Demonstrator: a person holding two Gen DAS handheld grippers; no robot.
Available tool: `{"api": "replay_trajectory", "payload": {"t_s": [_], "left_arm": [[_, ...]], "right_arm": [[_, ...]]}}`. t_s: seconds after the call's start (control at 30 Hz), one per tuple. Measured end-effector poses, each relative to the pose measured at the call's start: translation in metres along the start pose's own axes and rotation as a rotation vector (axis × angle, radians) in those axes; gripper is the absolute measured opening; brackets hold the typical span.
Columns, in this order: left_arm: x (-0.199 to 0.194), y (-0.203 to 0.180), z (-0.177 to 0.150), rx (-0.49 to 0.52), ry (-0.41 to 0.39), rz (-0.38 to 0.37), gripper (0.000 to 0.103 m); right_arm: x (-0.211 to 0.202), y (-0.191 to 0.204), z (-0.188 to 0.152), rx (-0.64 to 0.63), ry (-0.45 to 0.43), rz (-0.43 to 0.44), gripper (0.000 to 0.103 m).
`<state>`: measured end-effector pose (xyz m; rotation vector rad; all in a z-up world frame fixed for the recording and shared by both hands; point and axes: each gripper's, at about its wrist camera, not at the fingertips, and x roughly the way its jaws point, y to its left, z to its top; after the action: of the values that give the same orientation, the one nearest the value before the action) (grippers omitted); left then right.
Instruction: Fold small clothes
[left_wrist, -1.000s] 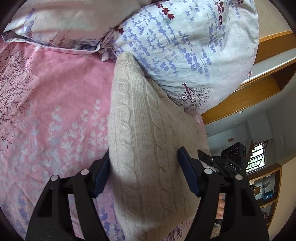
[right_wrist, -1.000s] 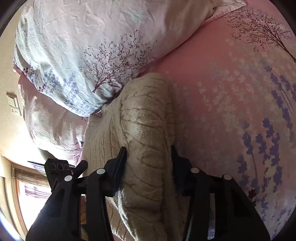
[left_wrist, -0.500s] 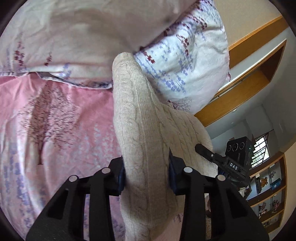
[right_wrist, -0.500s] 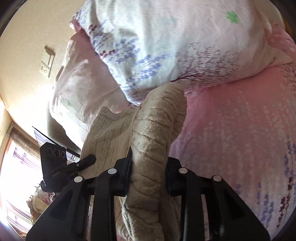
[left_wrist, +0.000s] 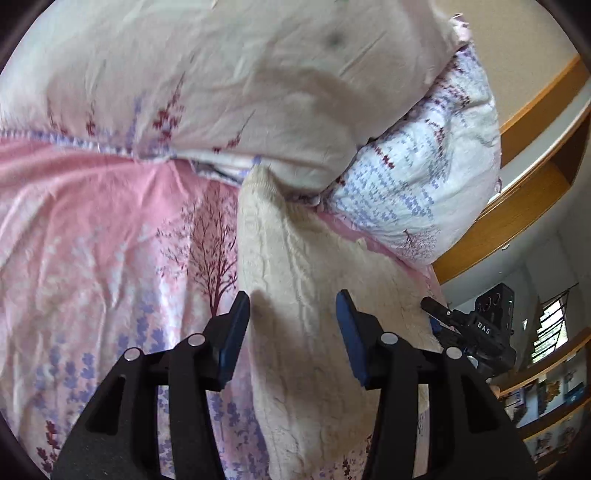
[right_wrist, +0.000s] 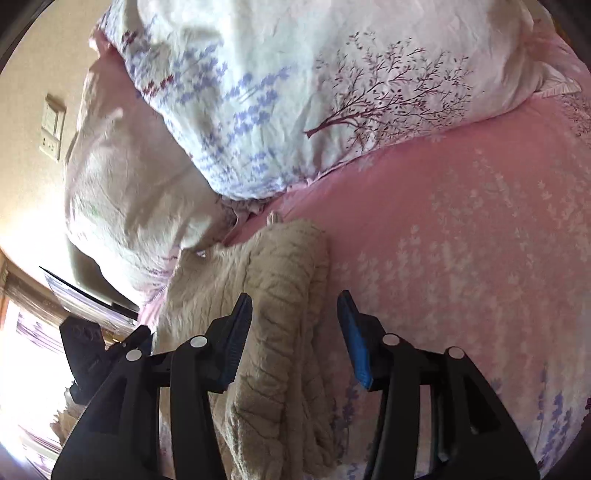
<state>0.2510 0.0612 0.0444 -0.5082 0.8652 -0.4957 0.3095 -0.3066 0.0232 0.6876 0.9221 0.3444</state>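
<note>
Pink floral bedsheet (left_wrist: 92, 236) runs wide and bare on both flanks, pillows (left_wrist: 258, 81) crowding the far edge. Cream knit sweater (left_wrist: 295, 295) lies between both claws: left gripper (left_wrist: 293, 314) and right gripper (right_wrist: 295, 314) opening, pads off the wool.

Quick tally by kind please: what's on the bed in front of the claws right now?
Cream cable-knit sweater: 1
Floral pillows: 2
Pink floral bedsheet: 1
Claws, both opening with the sweater between them, left claw, right claw: 2
Total: 6
</note>
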Motion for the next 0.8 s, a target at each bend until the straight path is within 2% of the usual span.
{"api": "replay_trajectory", "payload": {"t_s": [0.07,0.1,0.13,0.17,0.2,0.3,0.4,0.53,0.67,0.73,0.8], "left_arm": [[-0.023,-0.008,-0.003,0.051,-0.050,-0.011,0.047],[-0.026,-0.017,-0.006,0.079,-0.051,-0.019,0.048],[-0.025,-0.025,-0.007,0.100,-0.038,-0.028,0.049],[-0.024,-0.031,-0.011,0.120,-0.014,-0.040,0.049],[-0.018,-0.037,-0.015,0.137,0.013,-0.047,0.050],[0.005,-0.051,-0.027,0.174,0.084,-0.050,0.050],[0.018,-0.052,-0.033,0.184,0.106,-0.041,0.049],[0.024,-0.050,-0.033,0.181,0.107,-0.046,0.049],[0.027,-0.054,-0.035,0.206,0.100,-0.019,0.050],[0.022,-0.057,-0.036,0.207,0.094,-0.023,0.056],[0.011,-0.058,-0.037,0.215,0.079,-0.032,0.061]], "right_arm": [[0.007,-0.006,0.005,0.034,0.015,0.023,0.050],[0.013,-0.008,0.006,0.036,0.030,0.021,0.049],[0.021,-0.008,0.006,0.041,0.043,0.031,0.043],[0.026,-0.004,0.007,0.039,0.043,0.051,0.016],[0.029,0.000,0.008,0.022,0.028,0.050,0.011],[0.012,0.012,0.007,-0.070,-0.055,0.002,0.009],[0.006,0.019,0.014,-0.122,-0.101,-0.065,0.009],[0.028,0.007,0.016,-0.129,-0.046,-0.189,0.009],[0.041,0.006,0.019,-0.125,-0.016,-0.211,0.010],[0.030,0.015,0.017,-0.153,-0.034,-0.218,0.013],[0.004,0.026,0.008,-0.200,-0.085,-0.237,0.031]]}}
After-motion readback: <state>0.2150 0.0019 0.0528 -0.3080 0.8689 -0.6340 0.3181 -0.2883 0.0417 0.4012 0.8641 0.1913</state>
